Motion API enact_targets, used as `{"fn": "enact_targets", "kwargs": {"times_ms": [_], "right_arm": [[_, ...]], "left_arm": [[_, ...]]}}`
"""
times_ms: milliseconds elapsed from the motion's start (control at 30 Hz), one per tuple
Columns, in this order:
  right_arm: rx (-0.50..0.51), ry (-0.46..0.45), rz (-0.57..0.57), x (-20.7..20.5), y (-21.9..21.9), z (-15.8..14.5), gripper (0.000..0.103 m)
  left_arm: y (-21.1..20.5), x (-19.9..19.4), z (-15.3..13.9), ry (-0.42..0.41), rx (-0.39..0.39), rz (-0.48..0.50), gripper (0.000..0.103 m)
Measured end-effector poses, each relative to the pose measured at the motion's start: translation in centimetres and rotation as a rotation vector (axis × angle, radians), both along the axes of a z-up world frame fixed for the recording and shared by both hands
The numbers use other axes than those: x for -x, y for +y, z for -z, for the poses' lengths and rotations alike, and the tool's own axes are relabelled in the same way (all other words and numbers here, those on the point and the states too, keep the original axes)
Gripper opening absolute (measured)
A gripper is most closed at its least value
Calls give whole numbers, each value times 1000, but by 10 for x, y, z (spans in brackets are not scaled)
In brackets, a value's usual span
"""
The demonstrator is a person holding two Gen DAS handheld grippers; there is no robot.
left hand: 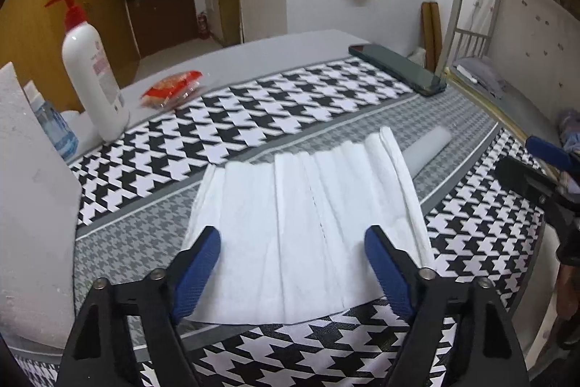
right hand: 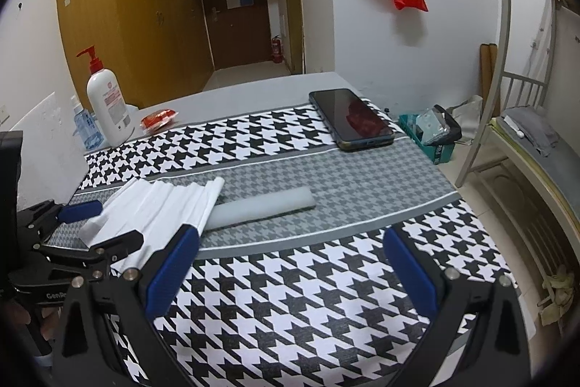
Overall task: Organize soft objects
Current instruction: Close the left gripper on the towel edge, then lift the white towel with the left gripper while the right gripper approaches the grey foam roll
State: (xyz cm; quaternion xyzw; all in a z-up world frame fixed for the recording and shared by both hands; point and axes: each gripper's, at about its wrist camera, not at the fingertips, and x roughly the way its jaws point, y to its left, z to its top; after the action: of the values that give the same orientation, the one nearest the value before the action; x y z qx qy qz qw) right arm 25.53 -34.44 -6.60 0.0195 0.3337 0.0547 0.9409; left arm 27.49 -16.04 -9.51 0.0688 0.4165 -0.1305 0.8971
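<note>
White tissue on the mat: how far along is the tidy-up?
Done: nothing visibly finished; the white tissue lies spread in loose pleats on the houndstooth mat, beside the grey foam bar. In hand: the left hand-held gripper straddles the tissue's near edge, jaws apart, not pinching. The right hand-held gripper is open and empty. Left: gripping, folding, placing.

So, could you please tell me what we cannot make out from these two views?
- Pump bottle label: too small to read in both views.
- Blue bottle: cut off by the white board in the left wrist view, half hidden behind the pump bottle in the right.
- Whether the left gripper touches the white tissue: unclear in either view.
- Green basket contents: small, crumpled.
</note>
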Motion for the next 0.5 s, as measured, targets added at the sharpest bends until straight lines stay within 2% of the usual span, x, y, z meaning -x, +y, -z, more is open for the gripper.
{"fn": "enact_targets", "kwargs": {"times_ms": [100,200,267,333,433,500], "right_arm": [[-3,2,-8,-1,0,0,102],[-2,2,-16,-1,3,-1,102],[2,2,-21,-1,5,-2,103],[11,-3,-27,0,10,-2,102],[12,-2,-38,2,12,-2,102],[14,0,-39,2,14,-2,102]], "left_arm": [[-2,-2,6,16,-26,0,65],[-2,-1,5,17,-17,23,53],[-1,-1,4,29,5,49,29],[1,-2,5,28,-2,44,15],[7,-2,4,29,18,36,8],[11,0,-1,10,39,34,8]]}}
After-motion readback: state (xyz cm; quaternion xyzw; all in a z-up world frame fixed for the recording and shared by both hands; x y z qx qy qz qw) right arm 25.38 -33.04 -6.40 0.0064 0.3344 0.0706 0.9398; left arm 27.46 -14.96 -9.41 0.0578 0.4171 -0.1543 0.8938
